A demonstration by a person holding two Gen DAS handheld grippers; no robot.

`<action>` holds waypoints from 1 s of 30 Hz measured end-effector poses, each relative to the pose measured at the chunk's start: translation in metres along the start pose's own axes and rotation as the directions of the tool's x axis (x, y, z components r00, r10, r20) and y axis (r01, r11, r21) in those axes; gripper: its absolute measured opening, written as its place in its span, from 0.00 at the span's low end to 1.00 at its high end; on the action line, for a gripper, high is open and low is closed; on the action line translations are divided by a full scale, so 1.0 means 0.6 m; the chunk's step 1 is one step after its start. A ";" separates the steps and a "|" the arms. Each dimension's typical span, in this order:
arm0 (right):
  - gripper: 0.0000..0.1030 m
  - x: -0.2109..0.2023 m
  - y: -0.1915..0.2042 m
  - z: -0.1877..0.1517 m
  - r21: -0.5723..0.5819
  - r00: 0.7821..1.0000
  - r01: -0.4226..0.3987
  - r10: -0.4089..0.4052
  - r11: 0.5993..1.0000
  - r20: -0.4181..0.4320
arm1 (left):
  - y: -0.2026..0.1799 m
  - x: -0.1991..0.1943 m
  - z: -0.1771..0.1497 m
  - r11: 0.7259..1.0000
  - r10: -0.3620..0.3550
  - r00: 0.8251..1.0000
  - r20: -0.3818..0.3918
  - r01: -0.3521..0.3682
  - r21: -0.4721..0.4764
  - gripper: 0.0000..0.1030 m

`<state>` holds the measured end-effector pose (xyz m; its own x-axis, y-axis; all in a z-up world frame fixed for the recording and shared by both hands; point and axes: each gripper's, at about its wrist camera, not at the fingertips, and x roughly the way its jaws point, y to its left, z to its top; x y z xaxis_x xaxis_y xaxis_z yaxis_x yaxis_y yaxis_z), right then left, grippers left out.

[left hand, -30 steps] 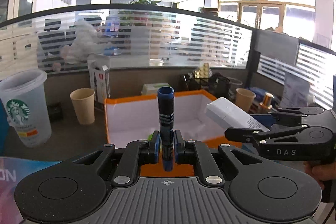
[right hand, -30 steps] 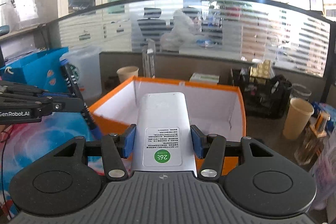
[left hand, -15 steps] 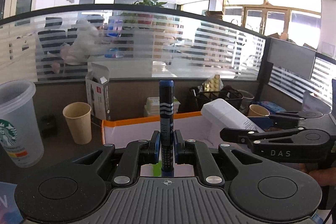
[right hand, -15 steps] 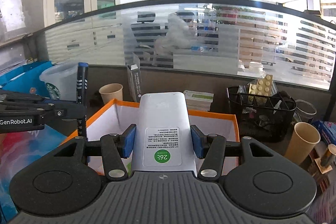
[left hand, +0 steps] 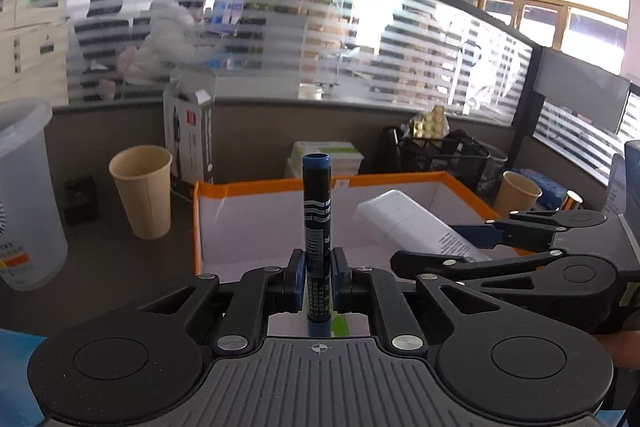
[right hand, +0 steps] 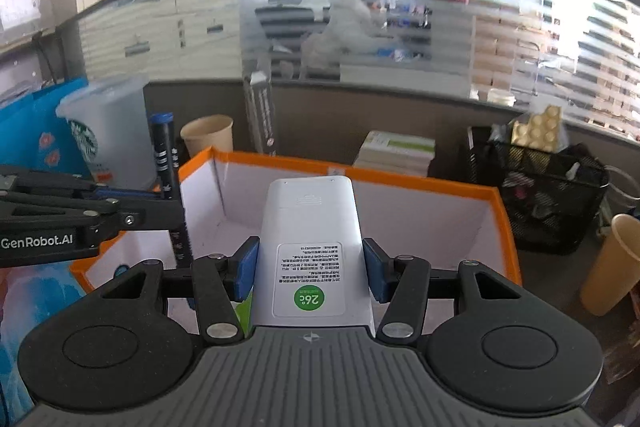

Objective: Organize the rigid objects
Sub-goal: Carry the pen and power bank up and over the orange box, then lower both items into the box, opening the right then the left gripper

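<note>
On the cluttered office surface sits an orange-rimmed box, and above it my left tool clamps a marker upright while my right tool clamps a remote, both ready for dropping in.

Between my left jaws: marker, glossy dark plastic with a printed label. Between my right jaws: remote, smooth white plastic, satin sheen, paper sticker on its back. Ahead of both jaws: box, matt white card inside, orange edging. I read the gripper bodies as matt black plastic, ribbed, with shiny metal rivets. Paper cup, left of my left jaws, matt tan.
</note>
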<state>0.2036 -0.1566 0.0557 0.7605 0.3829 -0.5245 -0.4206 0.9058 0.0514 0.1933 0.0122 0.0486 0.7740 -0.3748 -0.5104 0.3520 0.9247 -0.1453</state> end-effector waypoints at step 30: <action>0.49 0.079 0.024 -0.014 -0.073 0.983 0.042 -0.054 0.996 -0.175 | 0.005 0.055 -0.025 0.999 0.049 0.996 -0.078 -0.048 0.018 0.11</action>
<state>0.2294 -0.1271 0.0244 0.6840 0.2954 -0.6670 -0.4234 0.9053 -0.0333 0.2121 0.0035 0.0184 0.7472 -0.3225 -0.5811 0.3240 0.9402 -0.1053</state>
